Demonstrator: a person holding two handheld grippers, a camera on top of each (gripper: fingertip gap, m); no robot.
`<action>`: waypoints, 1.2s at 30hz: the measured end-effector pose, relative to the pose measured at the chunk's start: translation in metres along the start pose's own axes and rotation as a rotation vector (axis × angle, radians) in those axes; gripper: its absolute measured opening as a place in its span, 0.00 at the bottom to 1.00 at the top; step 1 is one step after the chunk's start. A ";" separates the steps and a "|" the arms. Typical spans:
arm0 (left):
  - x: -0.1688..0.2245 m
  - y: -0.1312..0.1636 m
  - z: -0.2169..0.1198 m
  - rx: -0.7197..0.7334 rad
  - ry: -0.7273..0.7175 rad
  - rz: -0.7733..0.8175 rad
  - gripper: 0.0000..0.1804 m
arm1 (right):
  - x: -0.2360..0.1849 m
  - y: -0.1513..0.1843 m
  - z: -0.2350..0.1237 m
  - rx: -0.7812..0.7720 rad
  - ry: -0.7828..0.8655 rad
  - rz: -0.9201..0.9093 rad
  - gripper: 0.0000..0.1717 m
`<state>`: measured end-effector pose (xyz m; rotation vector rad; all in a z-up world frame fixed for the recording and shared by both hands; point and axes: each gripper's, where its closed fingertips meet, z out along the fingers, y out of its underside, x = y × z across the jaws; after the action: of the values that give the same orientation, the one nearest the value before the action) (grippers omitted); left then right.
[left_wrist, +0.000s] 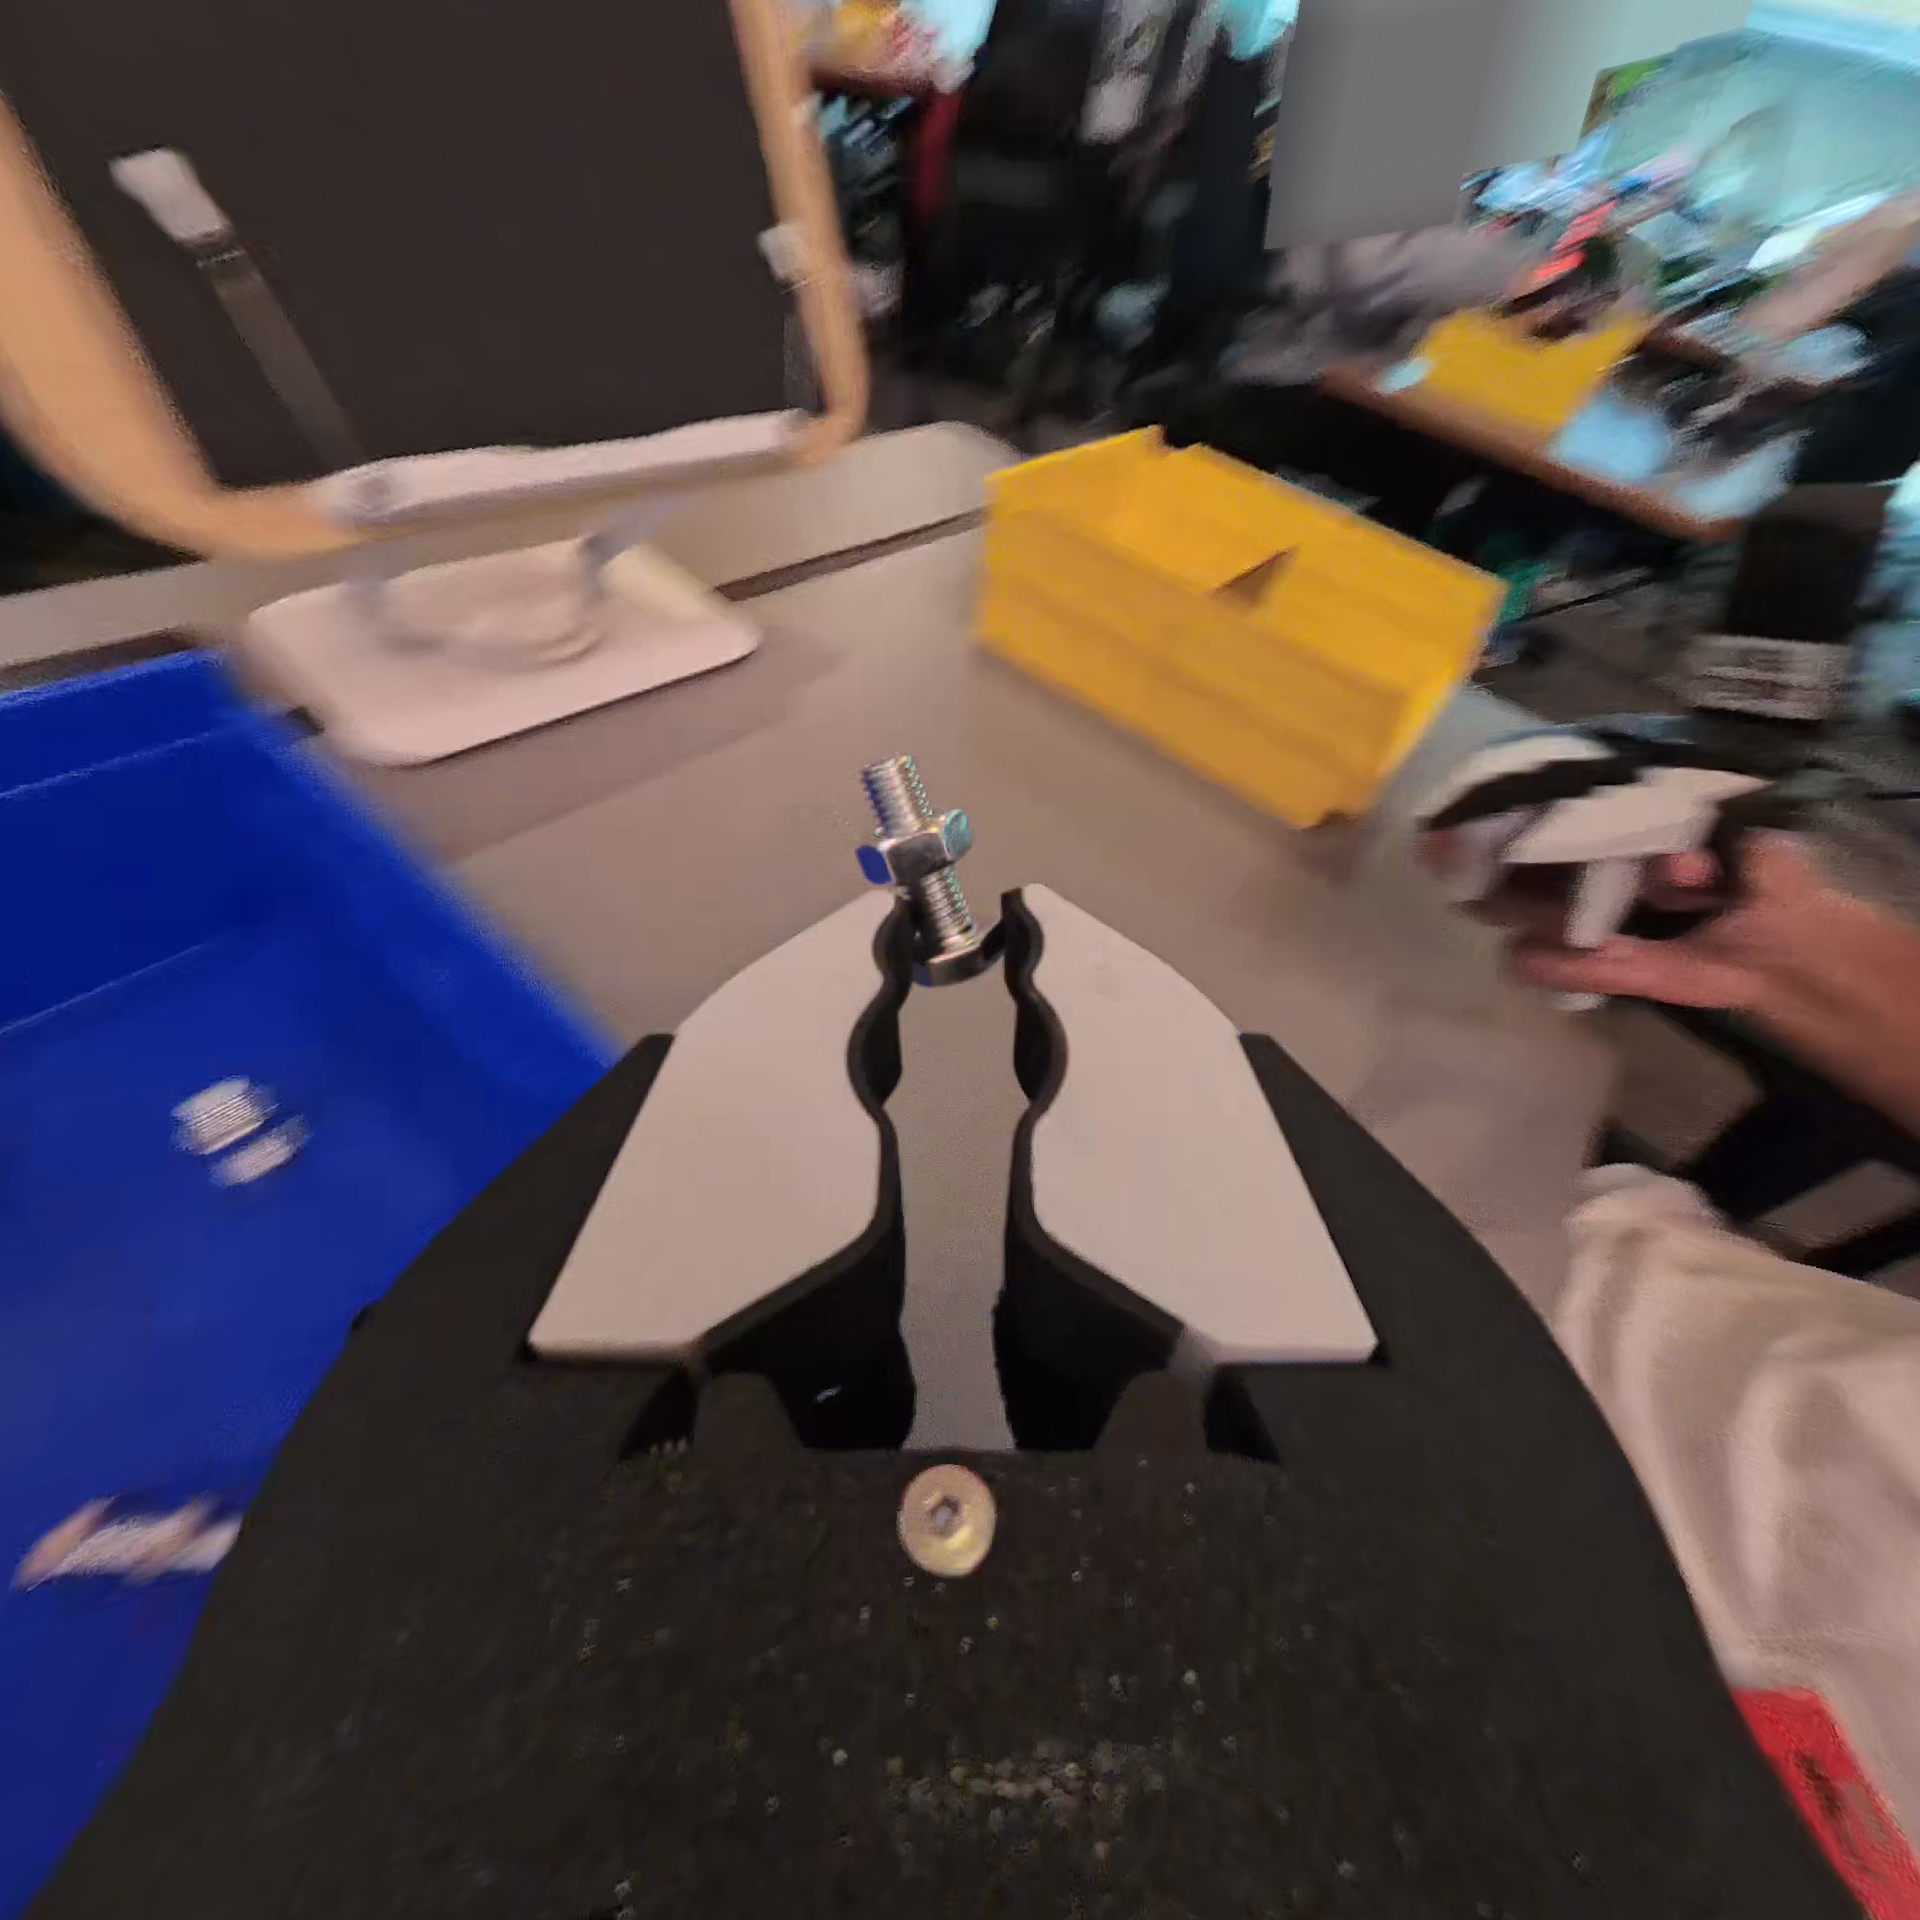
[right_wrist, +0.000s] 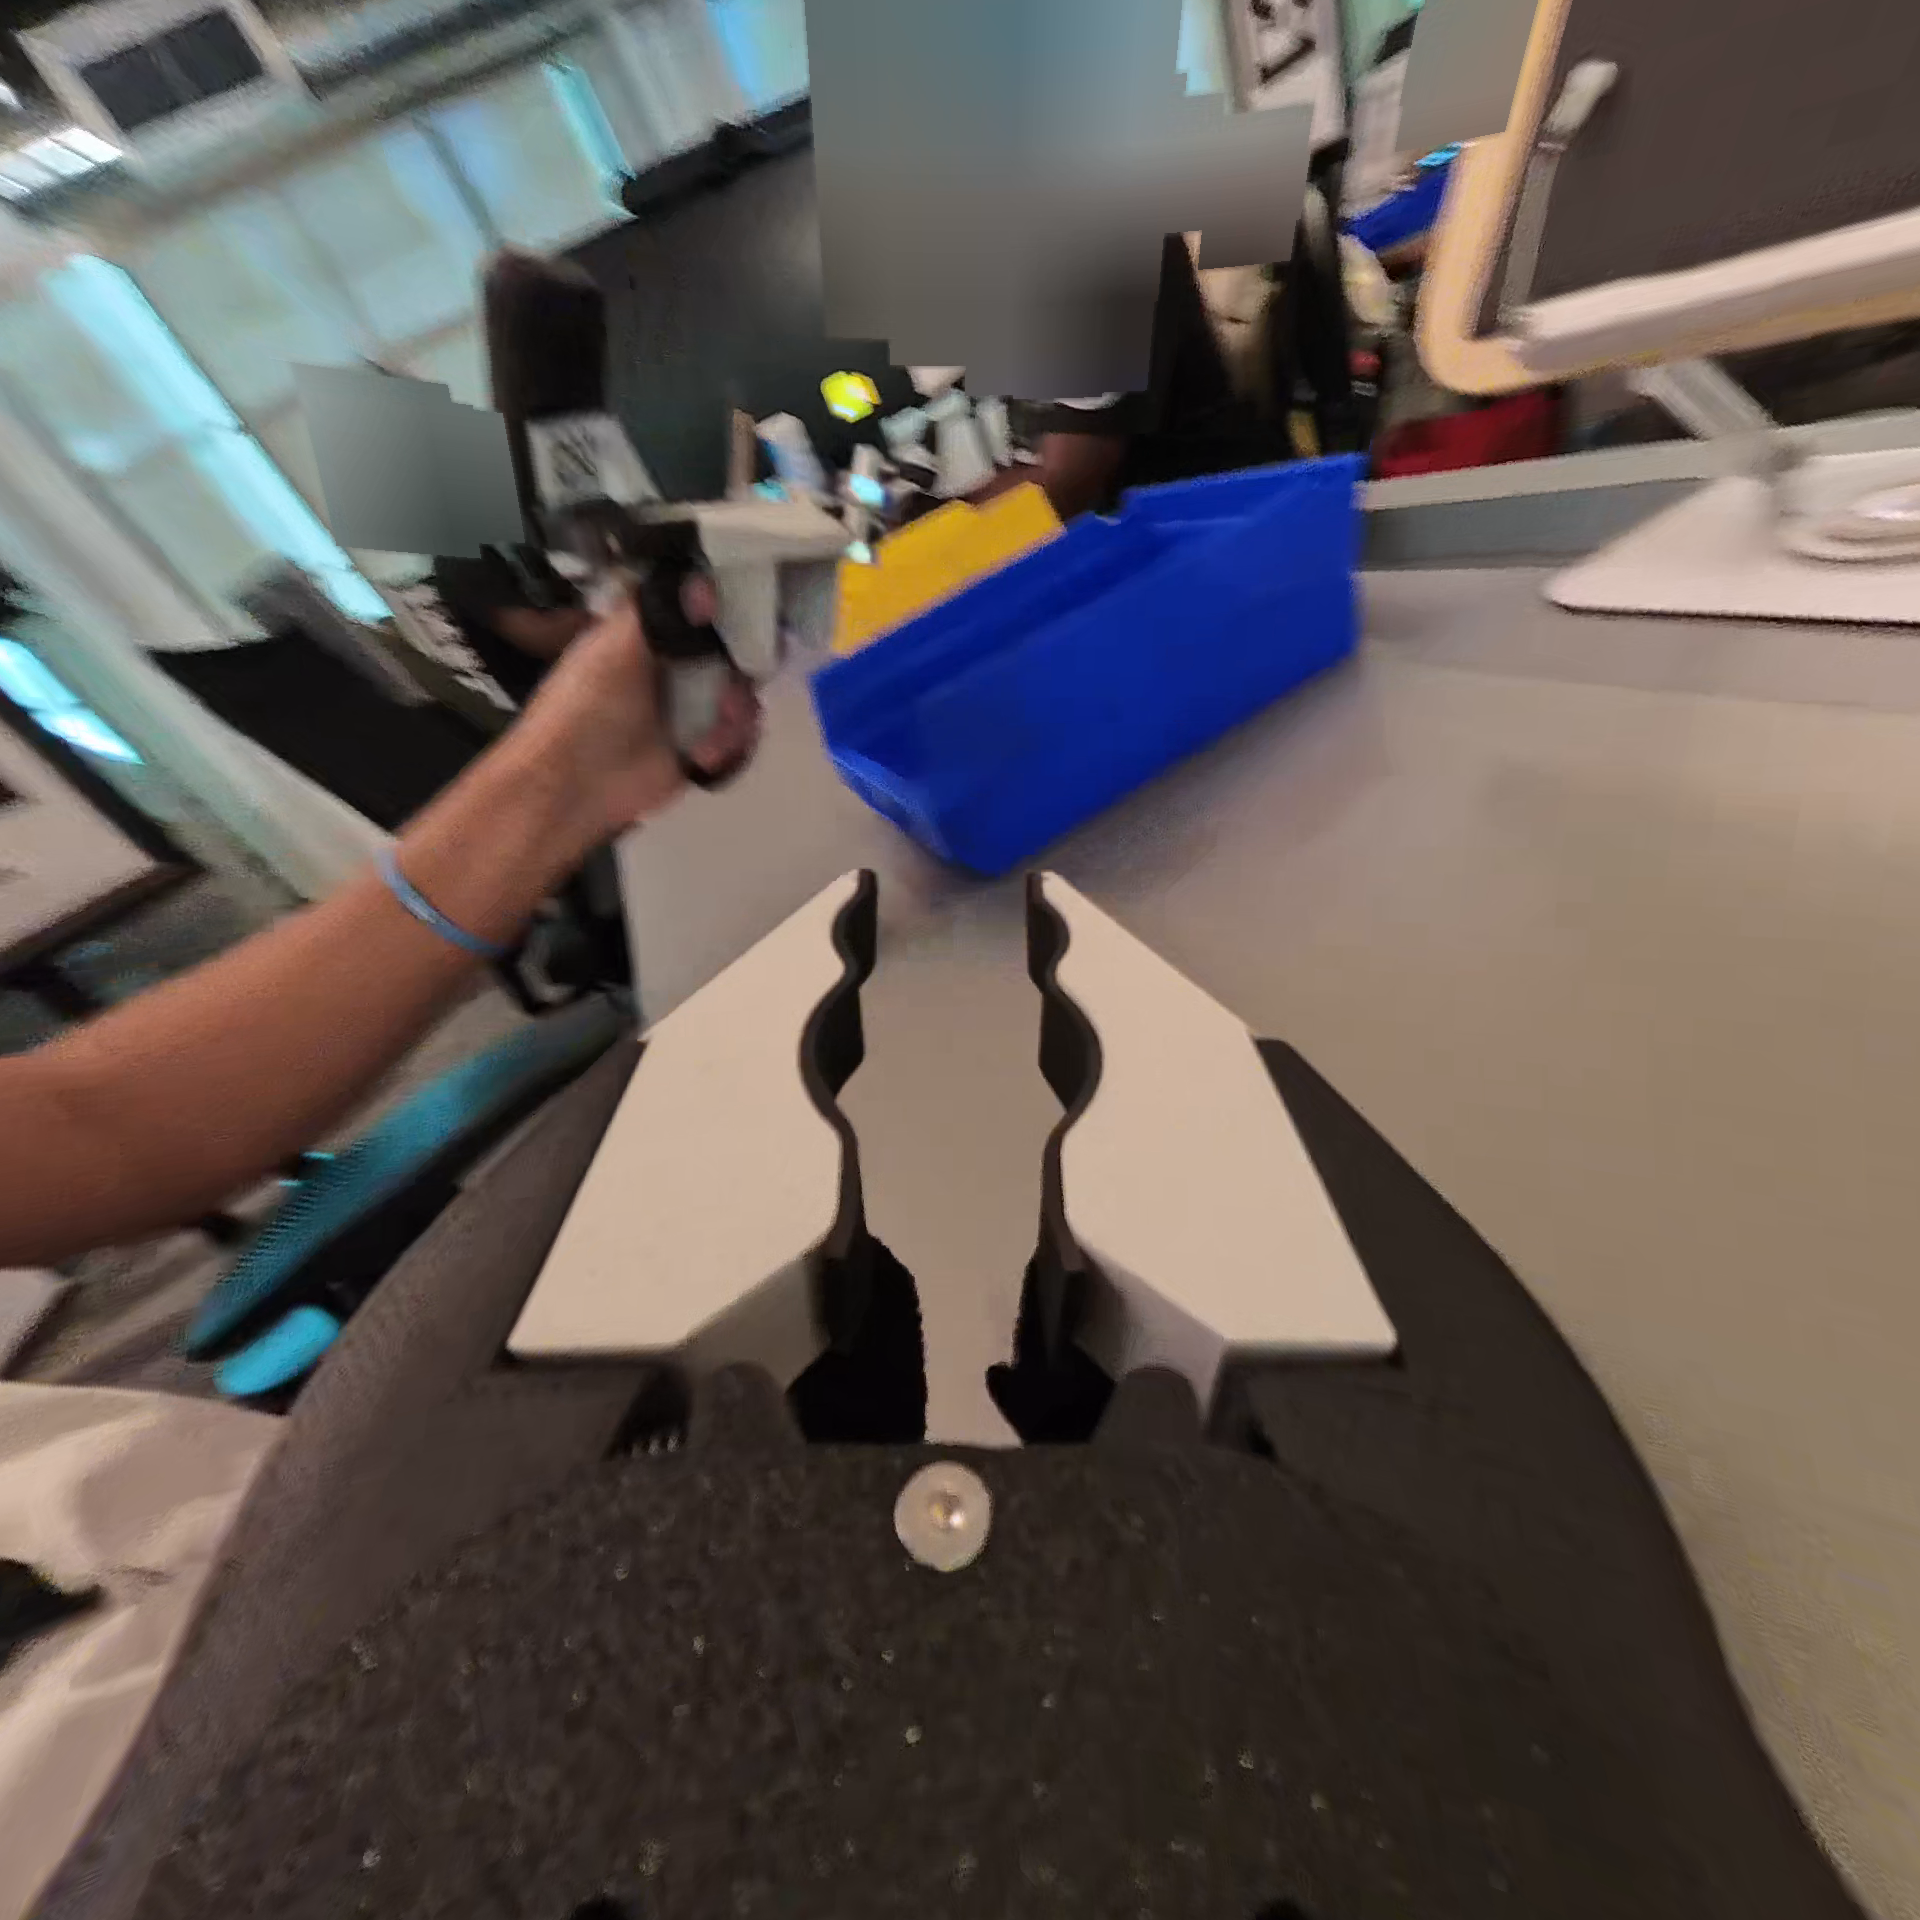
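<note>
gripping a silver bolt with nut, left tool nearly closed; right tool open, bare.

A silver bolt carrying a silver nut sits between pale grey fingers lined with black pads, above a grey table bearing a bright blue bin at left, a yellow bin far right, and a white stand base.

left wrist: close along tongs, faces table | right wrist: likewise | shared: blue bin
</note>
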<state>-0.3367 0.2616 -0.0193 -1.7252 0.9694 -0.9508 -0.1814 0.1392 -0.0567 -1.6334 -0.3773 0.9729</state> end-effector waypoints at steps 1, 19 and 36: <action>0.025 -0.003 0.007 0.044 0.070 0.004 0.09 | -0.008 -0.010 0.009 0.018 -0.063 0.018 0.16; 0.147 0.061 0.078 0.091 0.269 0.385 0.09 | -0.026 0.004 0.046 0.002 -0.263 -0.095 0.11; 0.141 0.079 0.082 0.005 0.209 0.513 0.09 | -0.020 0.016 0.048 -0.086 -0.243 -0.095 0.05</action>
<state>-0.2231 0.1399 -0.0920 -1.2889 1.4555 -0.7953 -0.2338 0.1521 -0.0648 -1.5628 -0.6633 1.0985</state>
